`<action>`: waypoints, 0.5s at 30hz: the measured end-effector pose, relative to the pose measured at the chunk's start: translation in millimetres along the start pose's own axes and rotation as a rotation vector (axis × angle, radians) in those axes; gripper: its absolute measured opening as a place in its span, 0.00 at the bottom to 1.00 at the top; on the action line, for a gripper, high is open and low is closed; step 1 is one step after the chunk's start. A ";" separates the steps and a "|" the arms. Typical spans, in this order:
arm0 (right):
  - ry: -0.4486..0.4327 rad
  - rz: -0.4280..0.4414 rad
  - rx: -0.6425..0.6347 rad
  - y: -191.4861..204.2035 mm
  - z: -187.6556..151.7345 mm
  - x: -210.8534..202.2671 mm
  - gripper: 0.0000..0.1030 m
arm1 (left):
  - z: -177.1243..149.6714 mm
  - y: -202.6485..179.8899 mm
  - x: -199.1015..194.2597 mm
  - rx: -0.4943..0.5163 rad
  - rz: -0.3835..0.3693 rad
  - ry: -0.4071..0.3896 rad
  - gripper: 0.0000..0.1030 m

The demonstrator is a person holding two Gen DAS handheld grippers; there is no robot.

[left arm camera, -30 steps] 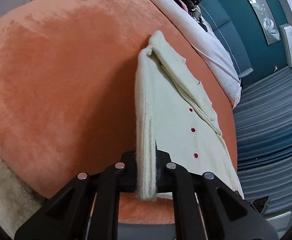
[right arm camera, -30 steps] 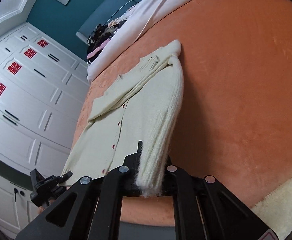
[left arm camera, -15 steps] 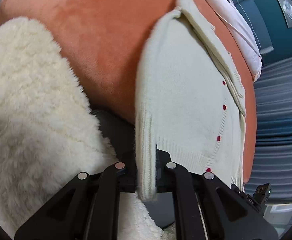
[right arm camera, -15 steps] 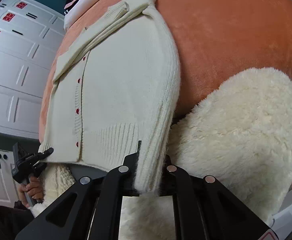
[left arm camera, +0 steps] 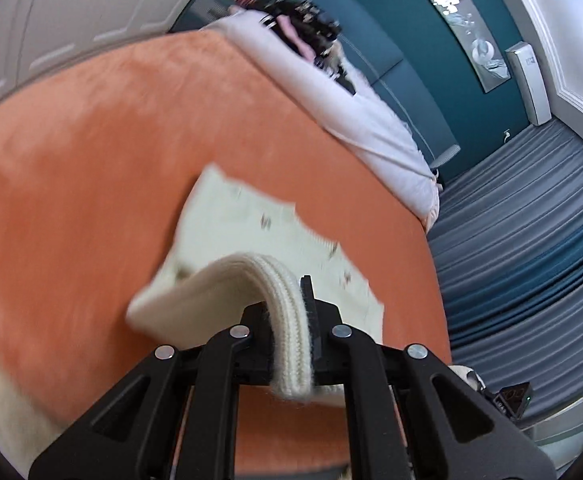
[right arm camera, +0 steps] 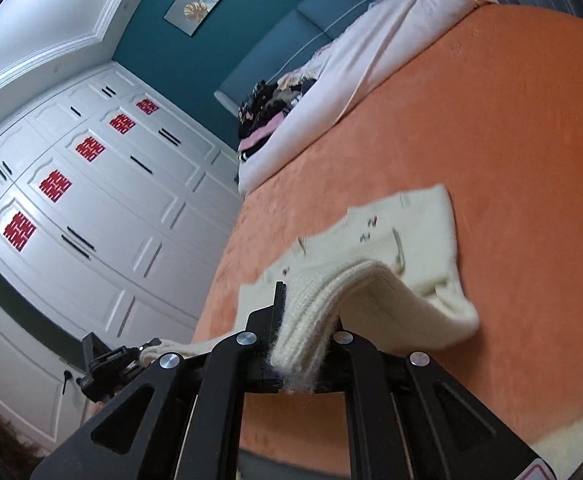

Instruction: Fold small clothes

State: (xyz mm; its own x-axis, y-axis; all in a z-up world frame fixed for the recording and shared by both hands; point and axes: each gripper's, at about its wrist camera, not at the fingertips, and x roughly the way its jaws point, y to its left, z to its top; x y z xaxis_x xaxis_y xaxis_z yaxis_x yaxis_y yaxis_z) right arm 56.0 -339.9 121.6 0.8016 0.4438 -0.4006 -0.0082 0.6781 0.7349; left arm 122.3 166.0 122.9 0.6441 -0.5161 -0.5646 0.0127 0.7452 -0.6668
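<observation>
A small cream knit cardigan (left arm camera: 251,224) lies on the orange bedspread (left arm camera: 91,160). My left gripper (left arm camera: 291,356) is shut on its ribbed hem at one corner, and the hem arches up over the part lying flat. My right gripper (right arm camera: 303,356) is shut on the other hem corner of the same cardigan (right arm camera: 391,248), which also folds forward over the upper part. The collar end with small embroidery lies flat beyond the fold. The picture is blurred by motion.
A pale pink quilt (left arm camera: 351,112) and a dark clothes pile (left arm camera: 303,32) lie at the bed's far end. White wardrobe doors (right arm camera: 91,200) stand beside the bed. Blue curtains (left arm camera: 531,240) hang on the other side. A fluffy cream throw (left arm camera: 3,400) lies at the near edge.
Both grippers have carried the hem up and forward over the bed, so the cardigan's lower part now folds toward its collar. Earlier the cardigan hung stretched out long towards the fluffy throw.
</observation>
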 end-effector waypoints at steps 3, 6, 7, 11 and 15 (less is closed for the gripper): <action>-0.024 -0.012 0.085 -22.8 30.4 52.9 0.07 | 32.1 -6.5 53.5 0.016 0.062 -0.012 0.08; 0.010 -0.071 0.149 -52.1 46.4 113.4 0.08 | 53.2 -2.2 114.9 0.025 0.158 0.031 0.08; 0.027 -0.092 0.172 -63.2 46.6 132.3 0.09 | 55.5 3.0 129.9 0.028 0.185 0.054 0.08; 0.038 -0.177 0.288 -102.9 35.0 169.3 0.14 | 50.2 34.5 186.0 0.021 0.297 0.115 0.15; -0.075 -0.134 0.331 -110.5 31.3 140.1 0.54 | 50.6 61.1 177.5 -0.086 0.225 0.105 0.50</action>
State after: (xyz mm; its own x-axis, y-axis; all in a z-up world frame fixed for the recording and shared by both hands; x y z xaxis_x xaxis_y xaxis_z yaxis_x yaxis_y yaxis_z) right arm 187.9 -371.0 1.3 0.8241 0.3114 -0.4731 0.2841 0.4954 0.8209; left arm 276.1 141.4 6.6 0.5405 -0.3853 -0.7479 -0.1899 0.8102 -0.5546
